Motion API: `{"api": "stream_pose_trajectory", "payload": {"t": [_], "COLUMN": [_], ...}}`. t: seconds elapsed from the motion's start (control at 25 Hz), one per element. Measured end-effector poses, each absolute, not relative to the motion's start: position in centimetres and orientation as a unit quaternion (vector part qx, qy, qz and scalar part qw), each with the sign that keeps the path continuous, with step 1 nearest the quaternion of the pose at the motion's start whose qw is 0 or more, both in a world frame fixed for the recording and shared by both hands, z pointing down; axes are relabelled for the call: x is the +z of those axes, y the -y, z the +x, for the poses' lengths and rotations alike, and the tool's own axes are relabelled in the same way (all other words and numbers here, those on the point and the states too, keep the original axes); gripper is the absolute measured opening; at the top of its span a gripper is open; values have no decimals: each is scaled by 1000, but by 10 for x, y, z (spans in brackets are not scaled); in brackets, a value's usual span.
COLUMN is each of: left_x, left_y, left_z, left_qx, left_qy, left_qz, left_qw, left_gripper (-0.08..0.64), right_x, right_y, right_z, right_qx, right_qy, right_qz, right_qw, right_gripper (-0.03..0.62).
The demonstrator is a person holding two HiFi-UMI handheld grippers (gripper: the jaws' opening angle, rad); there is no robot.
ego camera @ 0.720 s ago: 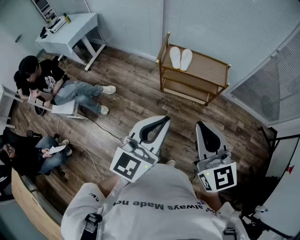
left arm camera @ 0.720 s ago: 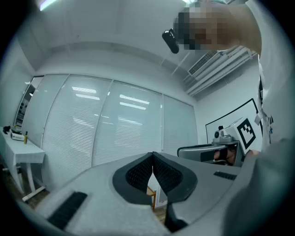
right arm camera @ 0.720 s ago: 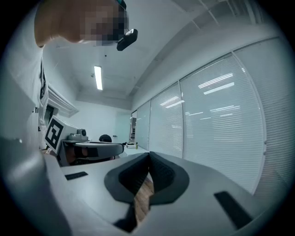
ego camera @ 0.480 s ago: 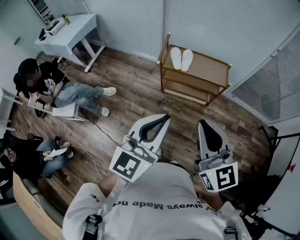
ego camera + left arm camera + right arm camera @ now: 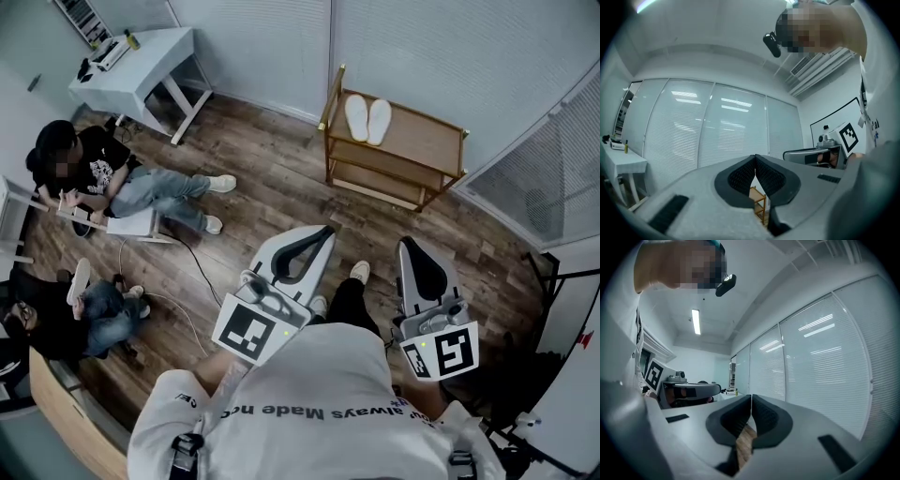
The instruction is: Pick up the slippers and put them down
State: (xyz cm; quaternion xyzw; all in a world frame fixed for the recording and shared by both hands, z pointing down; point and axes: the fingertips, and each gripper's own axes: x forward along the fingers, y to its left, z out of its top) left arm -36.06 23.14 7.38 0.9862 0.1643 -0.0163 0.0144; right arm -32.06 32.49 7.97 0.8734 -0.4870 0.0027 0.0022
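Note:
A pair of white slippers (image 5: 367,119) lies side by side on the top board of a wooden shelf rack (image 5: 412,159) by the far wall. Both grippers are held level in front of the person's chest, well short of the rack. My left gripper (image 5: 328,230) is shut with its tips touching and nothing between them, as the left gripper view also shows (image 5: 755,157). Its neighbour, my right gripper (image 5: 401,246), is likewise shut and empty (image 5: 751,396). A corner of the rack (image 5: 759,206) shows through the gap under the left jaws.
Two people sit at the left: one (image 5: 112,178) on a chair with legs stretched over the wooden floor, another (image 5: 66,309) lower down. A white desk (image 5: 136,66) stands at the back left. A cable (image 5: 183,272) trails across the floor. Blinds cover the far glass wall.
The person has stepped forward: a leg and shoe now show between the grippers. Both grippers have stayed shut and shifted only slightly. The lower seated person has raised a foot.

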Motion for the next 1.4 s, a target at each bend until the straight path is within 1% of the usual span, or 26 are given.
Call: {"api": "stream_pose_trajectory", "payload": {"t": [0.32, 0.44, 0.64, 1.08, 1.4], "left_x": [73, 73, 79, 75, 75], "left_y": [-227, -229, -234, -254, -262], "left_z": [-326, -306, -258, -155, -95], "left_qx": [-24, -26, -19, -11, -6], "left_qy": [-162, -164, -169, -165, -147], "left_qz": [986, 985, 985, 986, 989], "left_qw": [40, 37, 36, 26, 25], "left_gripper": [12, 11, 12, 11, 11], "right_x": [80, 80, 82, 84, 81], "right_y": [-323, -325, -326, -344, -354], "right_z": [-281, -261, -216, -110, -47], "right_qx": [-1, 0, 4, 8, 6], "right_qy": [486, 486, 488, 495, 505], "right_qz": [874, 874, 873, 869, 863], "right_qw": [8, 13, 17, 1, -5], "right_gripper": [15, 15, 15, 15, 16]}}
